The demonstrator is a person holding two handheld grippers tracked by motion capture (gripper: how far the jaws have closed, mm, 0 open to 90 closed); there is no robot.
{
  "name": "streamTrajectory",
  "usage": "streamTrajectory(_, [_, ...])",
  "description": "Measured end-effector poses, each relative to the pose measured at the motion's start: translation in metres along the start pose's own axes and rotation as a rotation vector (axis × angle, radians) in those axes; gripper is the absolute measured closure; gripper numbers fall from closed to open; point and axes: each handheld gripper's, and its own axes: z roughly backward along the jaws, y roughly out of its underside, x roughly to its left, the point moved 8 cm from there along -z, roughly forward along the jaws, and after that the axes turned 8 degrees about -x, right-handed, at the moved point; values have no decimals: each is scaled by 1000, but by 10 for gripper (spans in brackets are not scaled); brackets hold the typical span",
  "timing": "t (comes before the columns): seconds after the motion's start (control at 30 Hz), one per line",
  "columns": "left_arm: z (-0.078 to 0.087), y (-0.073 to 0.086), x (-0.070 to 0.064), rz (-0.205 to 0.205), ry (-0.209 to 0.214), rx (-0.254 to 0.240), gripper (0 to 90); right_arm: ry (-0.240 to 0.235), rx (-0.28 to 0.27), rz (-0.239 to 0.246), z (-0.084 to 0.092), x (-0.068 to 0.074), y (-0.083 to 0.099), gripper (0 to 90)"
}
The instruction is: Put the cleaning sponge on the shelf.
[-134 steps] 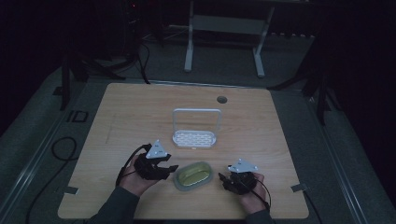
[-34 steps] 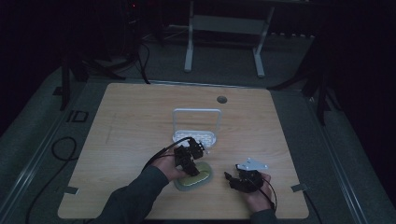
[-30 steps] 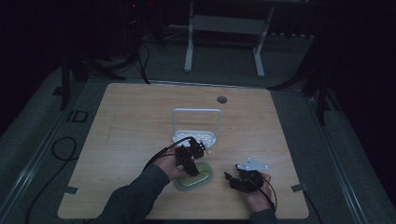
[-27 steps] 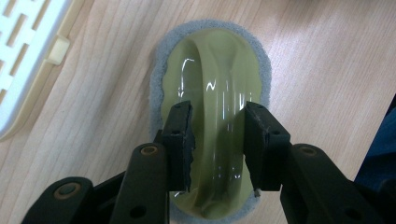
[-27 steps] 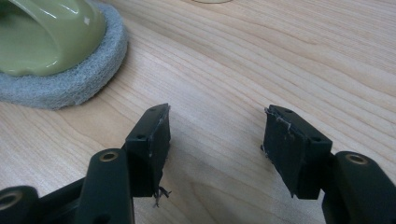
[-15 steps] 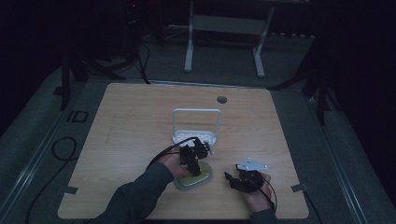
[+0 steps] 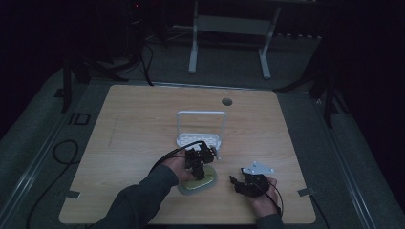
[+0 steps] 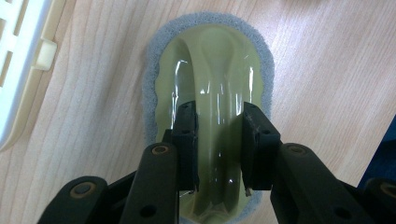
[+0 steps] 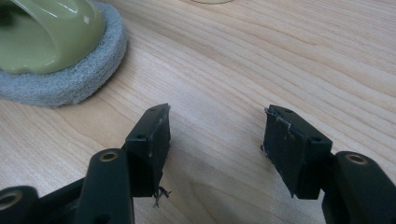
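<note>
A scrubber with a glossy olive-green handle on a grey oval pad lies flat on the wooden table, near the front edge. My left gripper points down onto it. In the left gripper view its jaws sit against both sides of the scrubber's raised handle ridge, shut on it. My right gripper rests low on the table to the scrubber's right. It stands open over bare wood, with the scrubber off to its upper left.
A white plastic rack with a slotted base and an upright hoop stands just behind the scrubber; its edge is close beside my left gripper. A round cable hole sits near the table's far edge. Dark floor surrounds the table.
My left gripper swung from the table's left in over the scrubber and came down on its handle, shifting slightly in the last second. My right gripper has hardly moved.
</note>
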Motion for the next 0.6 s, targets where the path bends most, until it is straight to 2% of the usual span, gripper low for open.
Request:
streamTrajectory(0.3, [1, 3, 1, -23, -12, 21, 706, 0, -2, 0, 0, 0, 0, 404])
streamTrajectory(0.6, [4, 8, 7, -27, -18, 33, 713, -1, -4, 1, 0, 0, 0, 404])
